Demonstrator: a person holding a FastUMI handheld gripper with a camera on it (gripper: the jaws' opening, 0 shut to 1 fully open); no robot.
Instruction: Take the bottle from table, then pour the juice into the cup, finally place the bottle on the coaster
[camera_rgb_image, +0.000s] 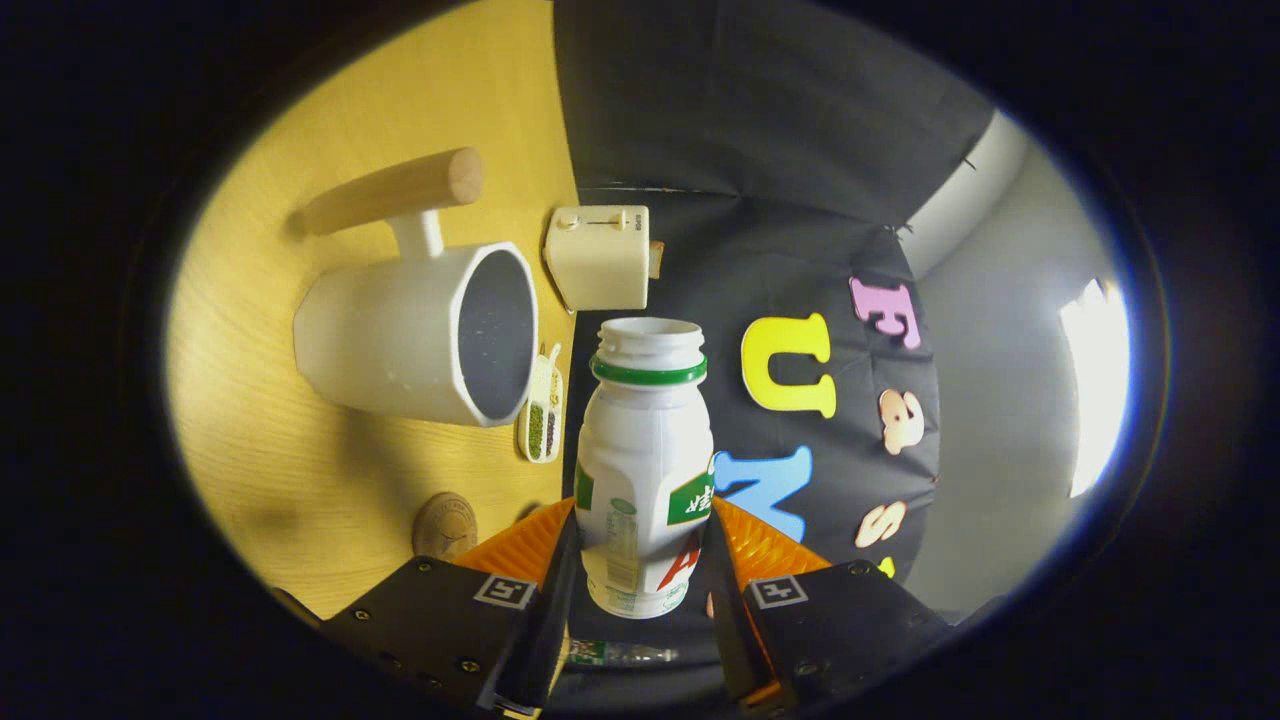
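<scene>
**Gripper clamped on bottle, view rolled sideways**

Gripper (640, 545) has both orange ribbed fingers (520, 548) pressed on the lower body of the bottle (645, 460), one each side, so I read it as closed on the bottle w/ a firm pinch. Bottle is white plastic w/ a green ring under the threaded neck and a green/white label; no cap on it, mouth open and pointing away from me along the fingers. Its base sits just between the black finger mounts.

My view is rolled, so the wooden table (300, 480) runs up one side of the pic and the black cloth wall takes the other. Bottle body shows against the wall cloth, w/ the table edge right beside it.

The cup (420, 335) is white w/ a wooden handle (more like a small saucepan shape, tbh). It's beyond the fingers and off to the table side, rim facing toward the bottle, dark inside. Can't tell if any liquid is in it.

Coaster (446, 525) is a small round brown disc on the table, just beside the table-side finger, nearer me than the cup.

Other stuff: a cream box-like appliance (598, 257) at the table edge beyond the cup, and a small narrow dish (542, 415) w/ green and dark bits between cup and bottle.
</scene>
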